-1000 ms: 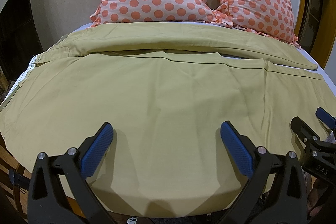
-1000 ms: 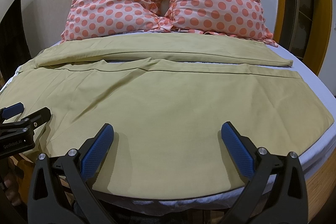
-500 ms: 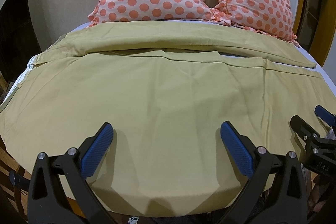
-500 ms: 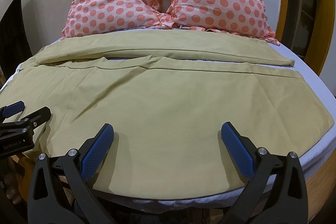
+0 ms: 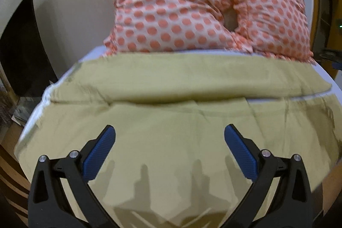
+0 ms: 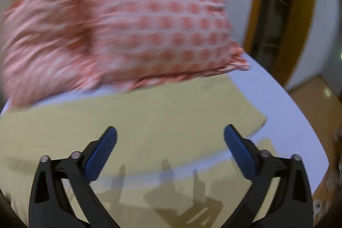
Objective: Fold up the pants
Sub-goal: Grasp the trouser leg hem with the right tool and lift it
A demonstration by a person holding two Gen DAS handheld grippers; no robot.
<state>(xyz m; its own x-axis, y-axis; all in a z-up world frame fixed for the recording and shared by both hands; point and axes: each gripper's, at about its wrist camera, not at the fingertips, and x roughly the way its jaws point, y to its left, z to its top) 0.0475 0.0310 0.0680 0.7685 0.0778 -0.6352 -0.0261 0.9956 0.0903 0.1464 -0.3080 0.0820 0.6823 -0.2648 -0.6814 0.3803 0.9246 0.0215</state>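
Note:
The olive-yellow pants [image 5: 171, 125] lie spread flat across the bed, the two legs side by side, with a strip of white sheet between them. My left gripper [image 5: 170, 138] is open and empty, just above the near leg. In the right wrist view the pants [image 6: 149, 121] show with the far leg's hem end [image 6: 254, 121] at the right. My right gripper [image 6: 170, 138] is open and empty above the far leg, near that end. Both views are blurred by motion.
Two pink pillows with orange dots [image 5: 192, 8] lean against the wall behind the pants, and fill the top of the right wrist view [image 6: 119, 20]. The white sheet [image 6: 284, 121] runs to the bed's right edge. Wooden floor [image 6: 320, 95] lies beyond it.
Both grippers have moved forward over the pants toward the pillows. The right one has gone furthest, to the right end of the far leg. Both stay open.

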